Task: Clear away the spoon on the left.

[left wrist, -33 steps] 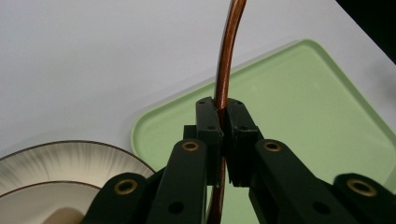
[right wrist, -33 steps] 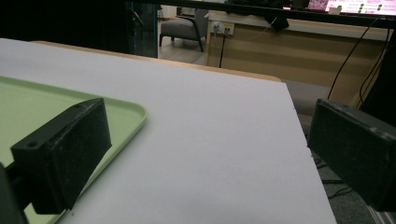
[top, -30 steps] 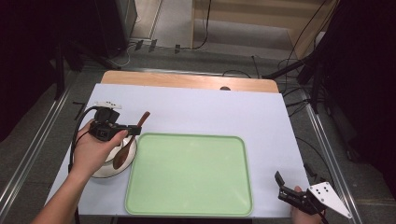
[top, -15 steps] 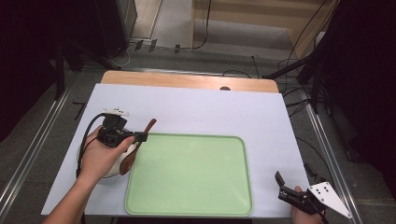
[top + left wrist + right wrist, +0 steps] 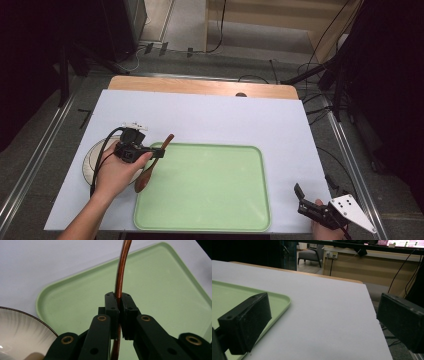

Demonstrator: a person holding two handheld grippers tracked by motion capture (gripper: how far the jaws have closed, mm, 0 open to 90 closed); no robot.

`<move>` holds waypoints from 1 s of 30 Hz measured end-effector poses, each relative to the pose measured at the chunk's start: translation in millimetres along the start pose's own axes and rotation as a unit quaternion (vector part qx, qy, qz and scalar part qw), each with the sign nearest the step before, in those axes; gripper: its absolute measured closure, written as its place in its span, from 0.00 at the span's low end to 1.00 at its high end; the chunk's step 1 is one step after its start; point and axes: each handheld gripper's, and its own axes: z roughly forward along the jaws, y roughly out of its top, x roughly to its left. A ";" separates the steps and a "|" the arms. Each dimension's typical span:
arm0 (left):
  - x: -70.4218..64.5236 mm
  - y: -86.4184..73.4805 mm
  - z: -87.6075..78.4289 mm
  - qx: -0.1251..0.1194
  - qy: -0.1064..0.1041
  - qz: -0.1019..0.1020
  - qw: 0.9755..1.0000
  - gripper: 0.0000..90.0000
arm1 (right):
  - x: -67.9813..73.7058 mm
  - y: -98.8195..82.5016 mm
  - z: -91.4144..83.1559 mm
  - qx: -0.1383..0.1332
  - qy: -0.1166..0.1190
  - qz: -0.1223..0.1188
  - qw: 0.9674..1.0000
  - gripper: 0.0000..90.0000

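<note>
While gripped, spoon [image 5: 152, 163] handle up-right, diagonal.

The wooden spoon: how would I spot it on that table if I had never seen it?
Find the big green tray in the middle of the white table. At the tray's left edge, beside a pale plate, the left gripper is shut on the spoon. It is the one slim, dark brown, curved thing there.

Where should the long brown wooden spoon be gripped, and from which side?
Grip the long brown wooden spoon on its thin handle near the middle, coming from the plate side, across its length. The handle is slim enough for narrow jaws, and the bowl end is broad. The left gripper already holds it this way, above the edge of the light green plastic tray.
</note>
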 end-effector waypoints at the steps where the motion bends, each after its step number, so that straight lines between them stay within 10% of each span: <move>1: 0.0 -0.9 2.7 0.003 -0.002 -0.002 1.000 0.95 | 0.1 0.1 0.0 0.000 0.000 0.000 1.000 0.00; 30: 3.3 -4.3 34.7 0.051 0.018 -0.028 0.998 0.95 | -2.8 0.5 0.0 -0.002 0.003 0.005 1.000 0.00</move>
